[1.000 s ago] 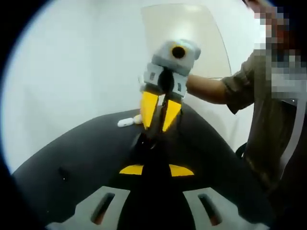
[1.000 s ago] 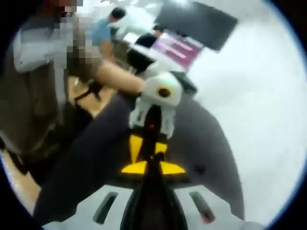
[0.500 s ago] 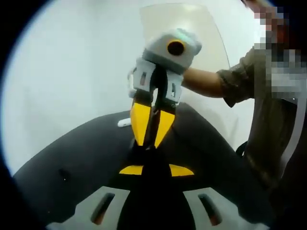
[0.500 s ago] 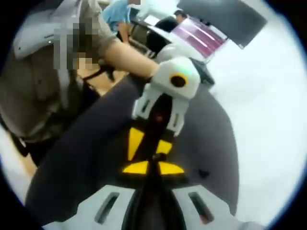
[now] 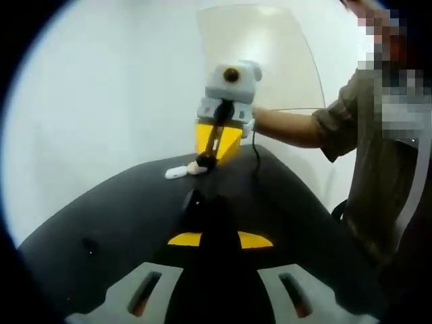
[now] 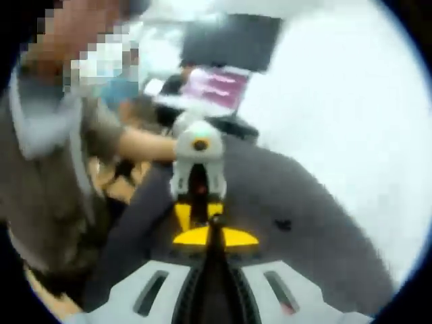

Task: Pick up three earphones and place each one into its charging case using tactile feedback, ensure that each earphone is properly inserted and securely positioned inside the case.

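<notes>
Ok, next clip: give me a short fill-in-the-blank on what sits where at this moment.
1. The table top is ____ in colour.
2. In the left gripper view, the right gripper has its tips down by the ____ earphones at the table's far edge.
3. The right gripper's jaw pads are ____ in colour.
4. A person's bare ____ reaches out behind the right gripper.

Missing words: black; white; yellow; forearm

Black table point(image 5: 121, 209); lit screen point(image 6: 216, 86) behind

A black table point(image 5: 101, 216) sits under the claw. A white wall point(image 5: 101, 88) is behind it. Far off, a screen point(image 6: 216, 84) glows purple.
</notes>
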{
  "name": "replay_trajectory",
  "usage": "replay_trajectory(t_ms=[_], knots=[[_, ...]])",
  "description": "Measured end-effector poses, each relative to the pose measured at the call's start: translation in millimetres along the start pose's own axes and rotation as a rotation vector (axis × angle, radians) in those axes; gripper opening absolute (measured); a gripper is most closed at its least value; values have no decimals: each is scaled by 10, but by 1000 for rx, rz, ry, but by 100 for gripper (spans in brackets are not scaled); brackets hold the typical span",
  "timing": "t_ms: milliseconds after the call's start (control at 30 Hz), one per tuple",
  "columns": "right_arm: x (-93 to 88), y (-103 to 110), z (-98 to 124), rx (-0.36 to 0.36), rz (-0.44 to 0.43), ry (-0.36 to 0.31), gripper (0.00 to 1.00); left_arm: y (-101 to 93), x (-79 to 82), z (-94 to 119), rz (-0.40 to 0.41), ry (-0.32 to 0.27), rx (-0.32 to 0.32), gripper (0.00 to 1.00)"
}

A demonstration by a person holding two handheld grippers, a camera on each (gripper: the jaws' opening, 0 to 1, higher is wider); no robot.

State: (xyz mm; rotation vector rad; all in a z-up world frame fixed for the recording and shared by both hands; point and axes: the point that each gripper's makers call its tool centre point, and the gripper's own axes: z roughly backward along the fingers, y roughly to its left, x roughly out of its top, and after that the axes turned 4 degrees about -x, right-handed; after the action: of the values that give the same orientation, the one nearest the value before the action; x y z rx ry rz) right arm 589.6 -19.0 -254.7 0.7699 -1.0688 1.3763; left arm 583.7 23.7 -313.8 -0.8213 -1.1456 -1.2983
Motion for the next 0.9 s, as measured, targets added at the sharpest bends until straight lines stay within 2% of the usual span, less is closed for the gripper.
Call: replay_trajectory(t_ms=[67,100,167,300,400,500,600,700,800,900], knots=[[-138,49,61,55,-165,3,8,0,0,0,-1,0,0,15],[-200,82,75,76,-219,8,8,0,0,0,0,0,0,15],[-309,126,51,89,-292,30,8,0,-1,0,1,0,-1,15],[-518,187,-61,89,-349,89,8,3,-2,1,2,0,-1,15],[-619,133,-93,38,-343,112,9,4,-3,2,4,0,-2,15],[-648,-60,-51,-71,-320,94,14,7,-4,3,4,0,-2,15],[-704,-259,53,-182,-297,101,14,9,-5,3,4,0,-2,15],[-618,-312,108,-226,-244,62,15,10,-6,2,5,0,-3,15],[-412,-297,134,-240,-161,26,15,9,-6,1,5,0,-2,15],[-301,-176,89,-180,-76,79,14,5,-6,-1,5,0,-2,15]])
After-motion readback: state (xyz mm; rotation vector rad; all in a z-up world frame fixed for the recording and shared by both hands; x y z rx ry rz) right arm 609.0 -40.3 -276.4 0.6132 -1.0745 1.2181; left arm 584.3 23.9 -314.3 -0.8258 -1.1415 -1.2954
